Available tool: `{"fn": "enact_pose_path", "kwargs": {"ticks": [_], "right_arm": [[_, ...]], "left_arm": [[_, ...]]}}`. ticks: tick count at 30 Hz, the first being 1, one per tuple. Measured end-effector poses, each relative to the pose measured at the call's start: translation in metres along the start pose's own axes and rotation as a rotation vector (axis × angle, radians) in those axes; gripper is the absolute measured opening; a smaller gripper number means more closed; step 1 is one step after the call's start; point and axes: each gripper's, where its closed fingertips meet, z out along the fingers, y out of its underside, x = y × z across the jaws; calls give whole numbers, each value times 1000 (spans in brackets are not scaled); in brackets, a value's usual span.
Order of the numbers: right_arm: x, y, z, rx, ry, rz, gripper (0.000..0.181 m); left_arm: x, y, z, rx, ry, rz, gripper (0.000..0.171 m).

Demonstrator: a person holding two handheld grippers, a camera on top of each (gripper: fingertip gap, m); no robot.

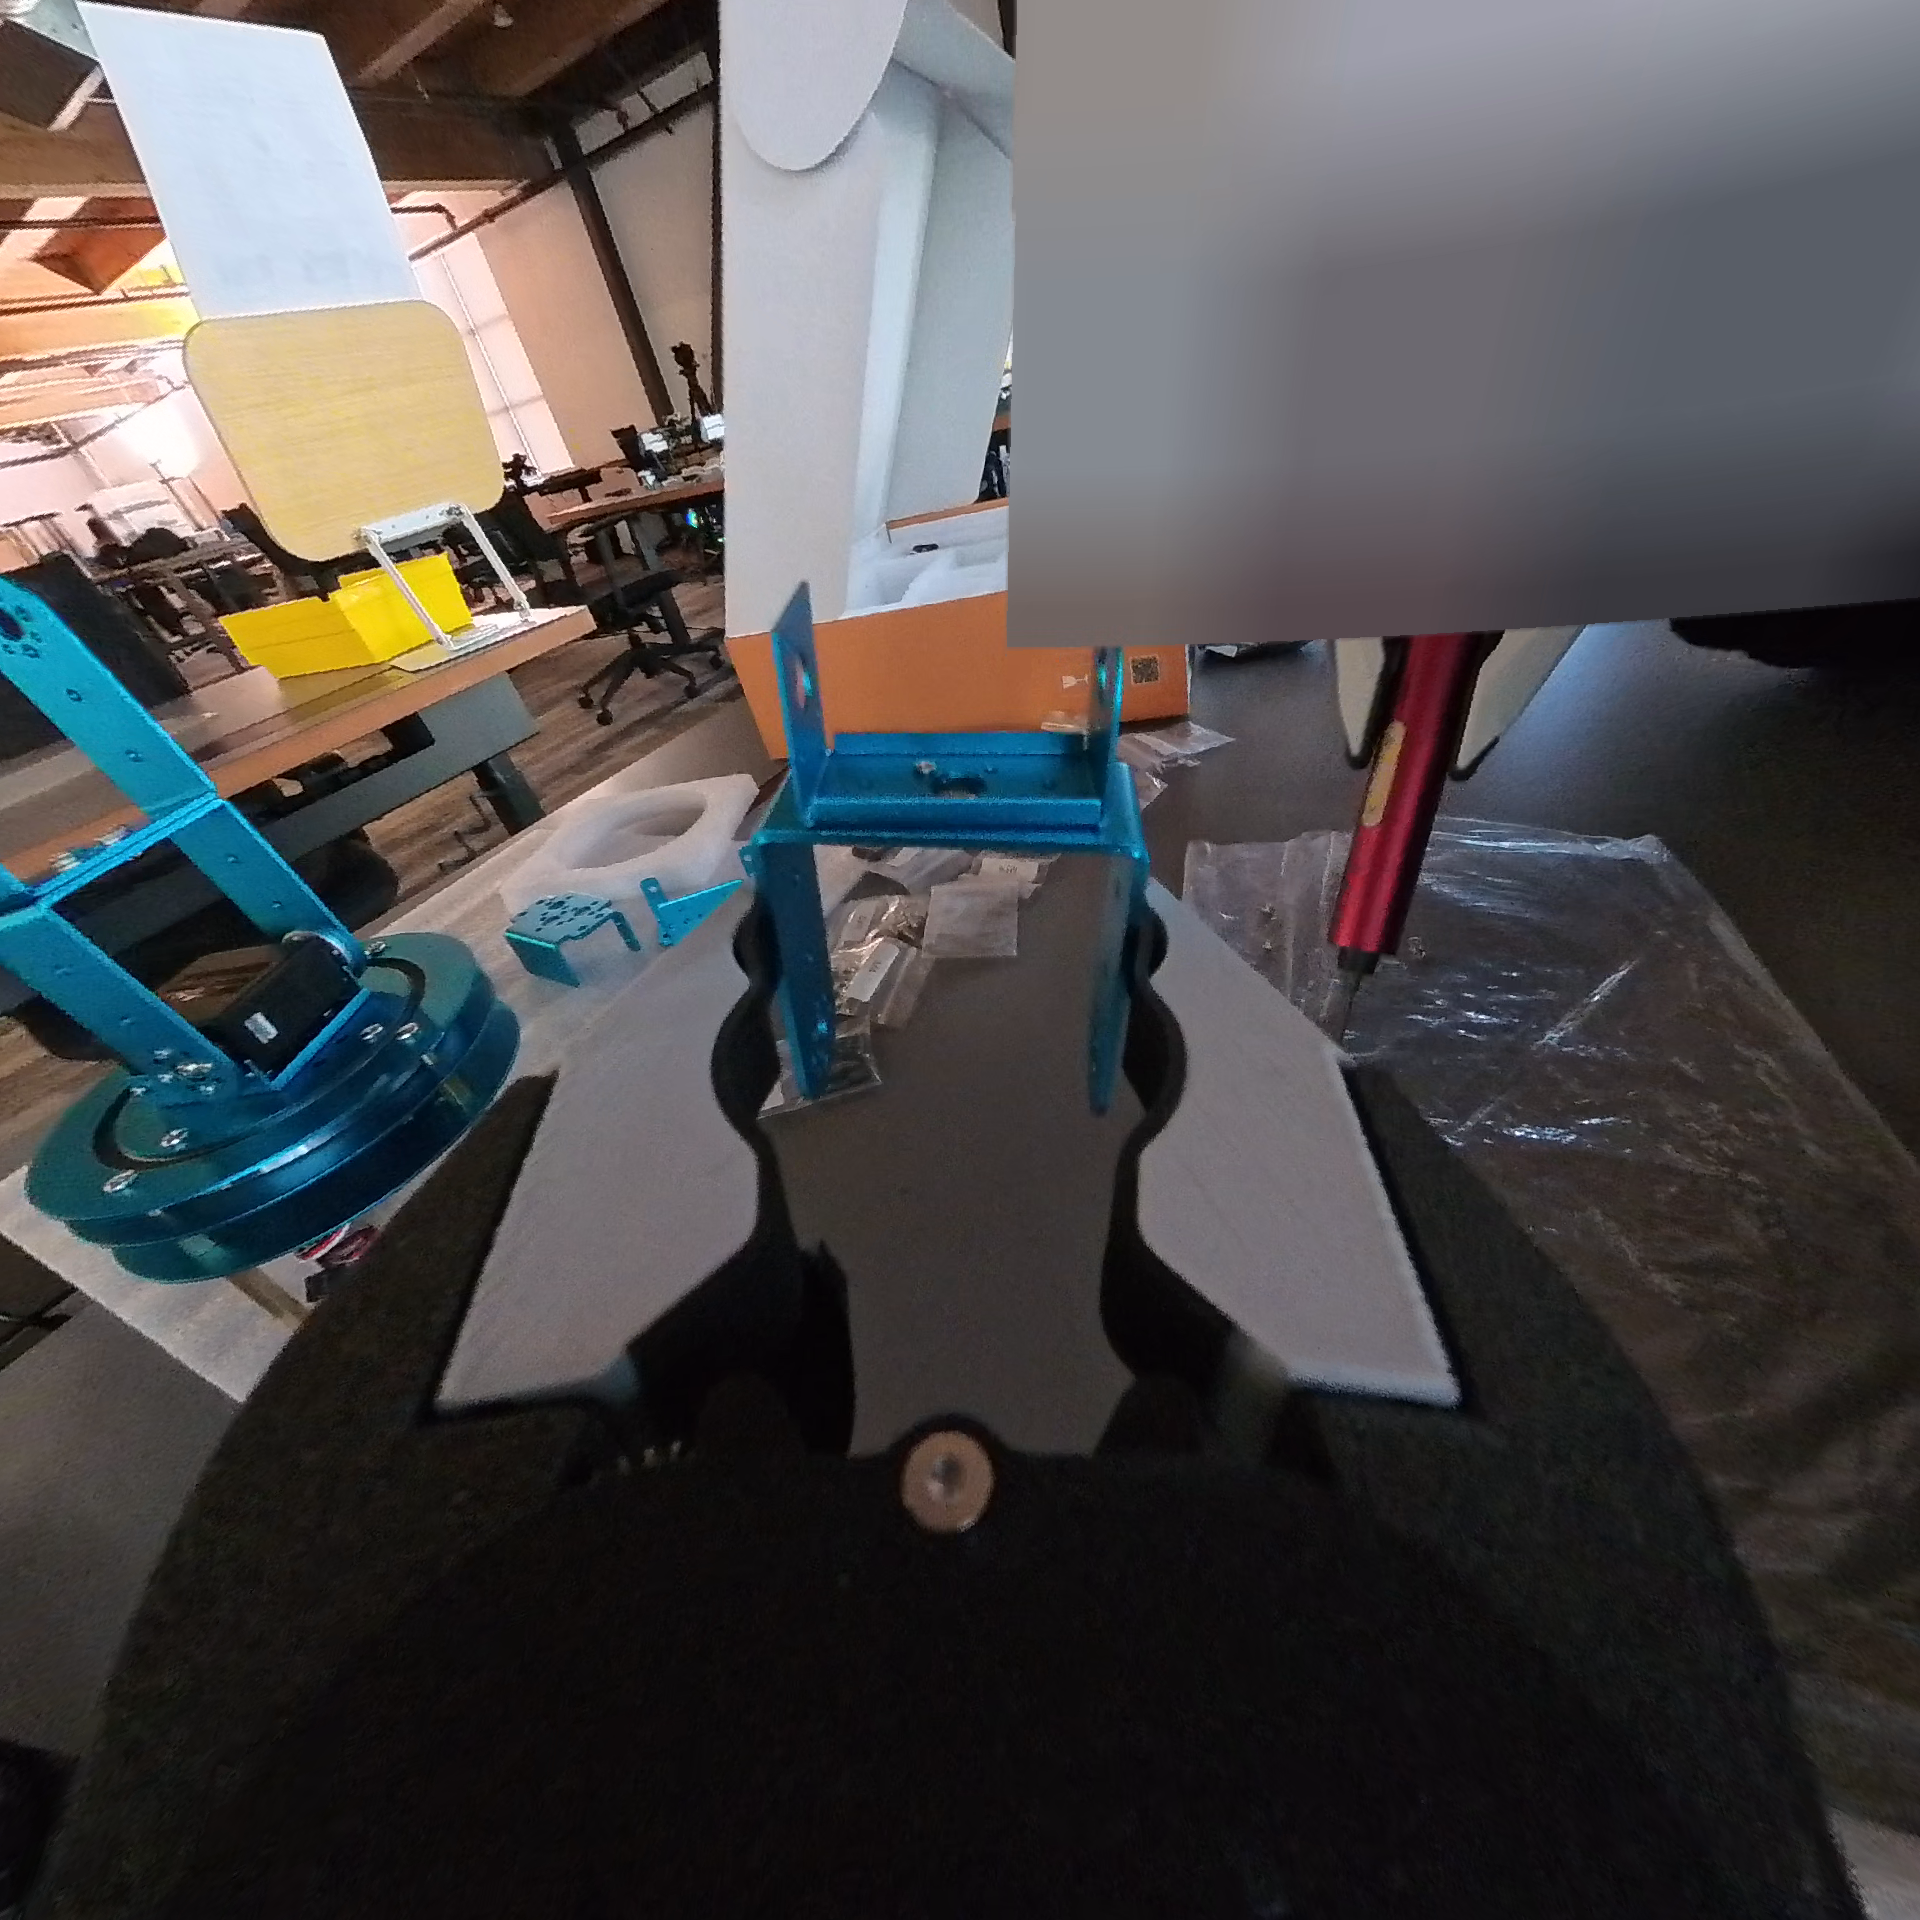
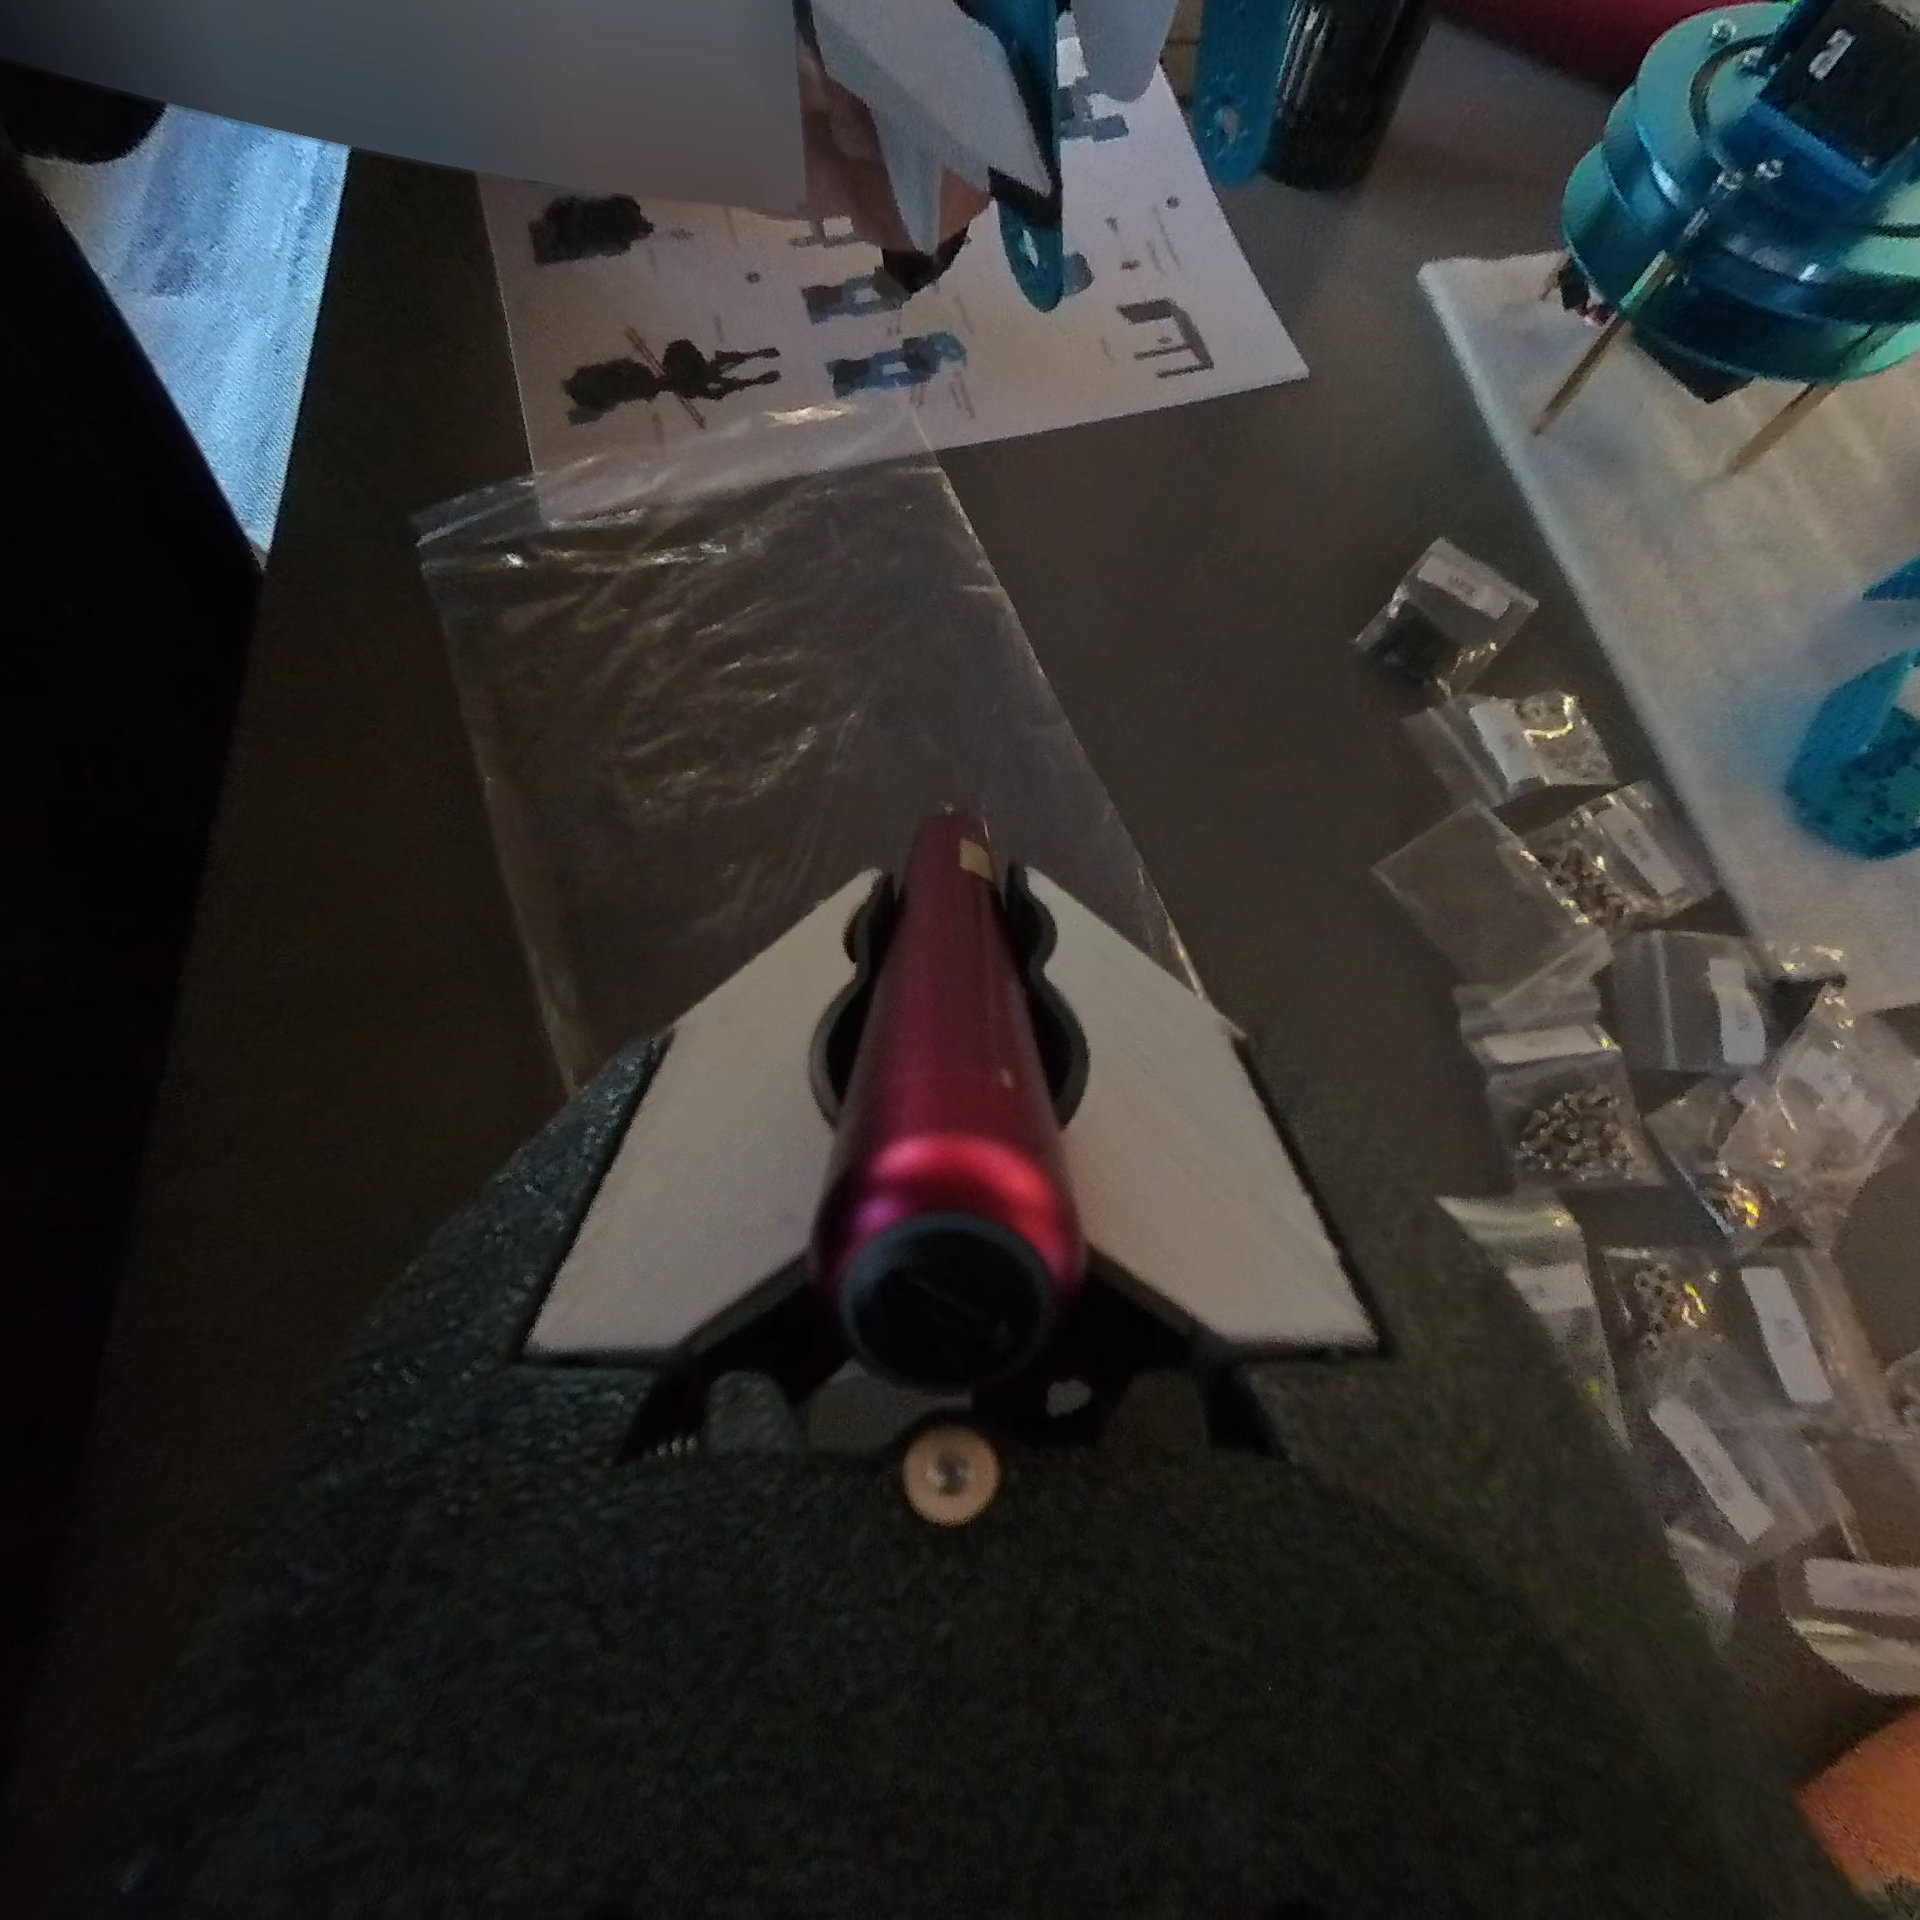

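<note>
My left gripper (image 1: 951, 971) is shut on a blue metal bracket assembly (image 1: 951, 805), two U-shaped pieces joined back to back, held upright above the dark table. My right gripper (image 2: 951, 904) is shut on a red electric screwdriver (image 2: 951, 1049), tip pointing down at a clear plastic bag (image 2: 727, 665). In the left wrist view the red screwdriver (image 1: 1392, 810) stands to the right of the bracket, its bit touching the plastic bag (image 1: 1558, 997). In the right wrist view the left gripper (image 2: 935, 125) with the blue bracket (image 2: 1034, 229) shows at the top.
A blue robot-arm base with a black servo (image 1: 270, 1081) stands at the left on white foam. Loose blue brackets (image 1: 566, 930), several small bags of screws (image 2: 1621, 1039), a printed instruction sheet (image 2: 883, 312) and an open orange and white box (image 1: 935, 686) lie around.
</note>
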Motion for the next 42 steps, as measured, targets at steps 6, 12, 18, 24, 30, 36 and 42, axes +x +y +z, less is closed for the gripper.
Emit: {"fn": "enact_pose_path", "kwargs": {"ticks": [6, 12, 18, 24, 30, 36, 42], "right_arm": [[-6, -3, -16, 49, -11, 32, 23], [-3, -1, -13, 40, -4, 39, 23], [6, 3, -29, -39, 35, 0, 23], [9, 14, -31, -79, 40, 14, 22], [9, 18, -33, -69, 36, 42, 22], [11, 19, -37, -53, 42, 57, 22], [6, 13, -41, 9, 22, 83, 23]], "left_arm": [[1, 2, 1, -9, 1, 8, 66], [5, 2, 2, -16, 12, 19, 66], [7, 0, 1, -13, 18, 28, 66], [9, 0, 1, -13, 22, 31, 66], [10, 1, 2, -16, 28, 33, 66], [10, 0, 2, -16, 25, 41, 66], [11, 0, 2, -17, 27, 40, 66]]}}
